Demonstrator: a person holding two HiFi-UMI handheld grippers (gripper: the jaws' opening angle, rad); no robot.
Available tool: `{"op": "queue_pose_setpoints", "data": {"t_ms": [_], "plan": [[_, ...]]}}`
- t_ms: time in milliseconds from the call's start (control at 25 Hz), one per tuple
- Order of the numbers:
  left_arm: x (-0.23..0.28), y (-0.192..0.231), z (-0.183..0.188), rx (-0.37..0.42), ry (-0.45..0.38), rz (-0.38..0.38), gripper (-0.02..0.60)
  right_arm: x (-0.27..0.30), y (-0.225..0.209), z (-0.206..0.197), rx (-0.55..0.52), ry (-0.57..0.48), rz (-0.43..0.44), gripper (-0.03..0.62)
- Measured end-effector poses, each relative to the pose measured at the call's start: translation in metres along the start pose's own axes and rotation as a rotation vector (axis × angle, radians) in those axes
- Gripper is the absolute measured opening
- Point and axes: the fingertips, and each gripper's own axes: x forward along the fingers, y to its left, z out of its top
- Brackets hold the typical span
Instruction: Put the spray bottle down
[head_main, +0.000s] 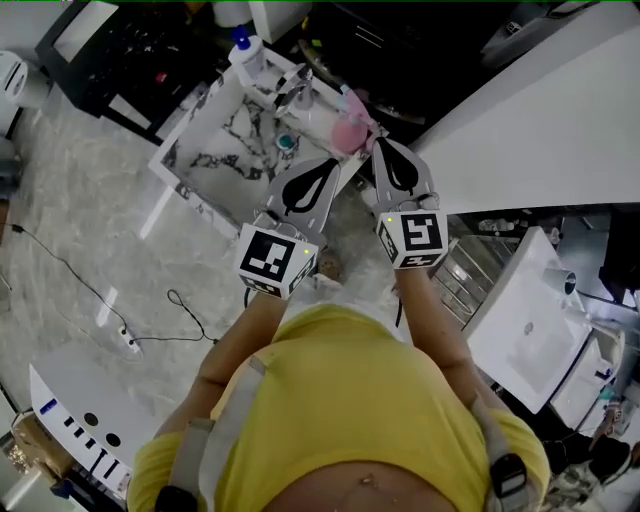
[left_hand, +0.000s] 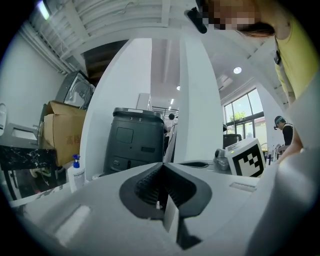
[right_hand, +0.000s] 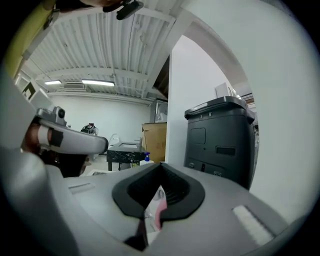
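Right tool (head_main: 376, 145), closed, hangs just beside the pink spray bottle (head_main: 347, 132).

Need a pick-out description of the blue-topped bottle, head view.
Find the marble-patterned table high in the head view. At its far corner stands a white bottle. Its blue top sets it apart from the pink thing on the table's right side.
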Motion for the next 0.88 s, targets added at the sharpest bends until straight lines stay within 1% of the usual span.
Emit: {"op": "queue_pose_setpoints", "data": {"t_ms": [200,400,560,720,880], "plan": [[-0.013,-0.014,0.017,0.032,-0.029,0.003,0.005,-0.035,0.004,0.032,0.021,-0.033,-0.04,0.0],[-0.022,-0.024,0.033,0.068,-0.042,0.014,0.005,-0.066,0.0,0.07,0.0,-0.097,-0.099,0.0],[-0.029,-0.031,0.046,0.093,-0.053,0.037,0.005,-0.088,0.001,0.09,-0.025,-0.13,-0.13,0.0],[-0.035,-0.038,0.06,0.113,-0.081,0.054,0.005,-0.104,0.003,0.097,-0.041,-0.138,-0.139,0.0],[-0.042,-0.044,0.067,0.133,-0.097,0.067,0.005,-0.109,0.014,0.089,-0.033,-0.122,-0.109,0.0]]}}
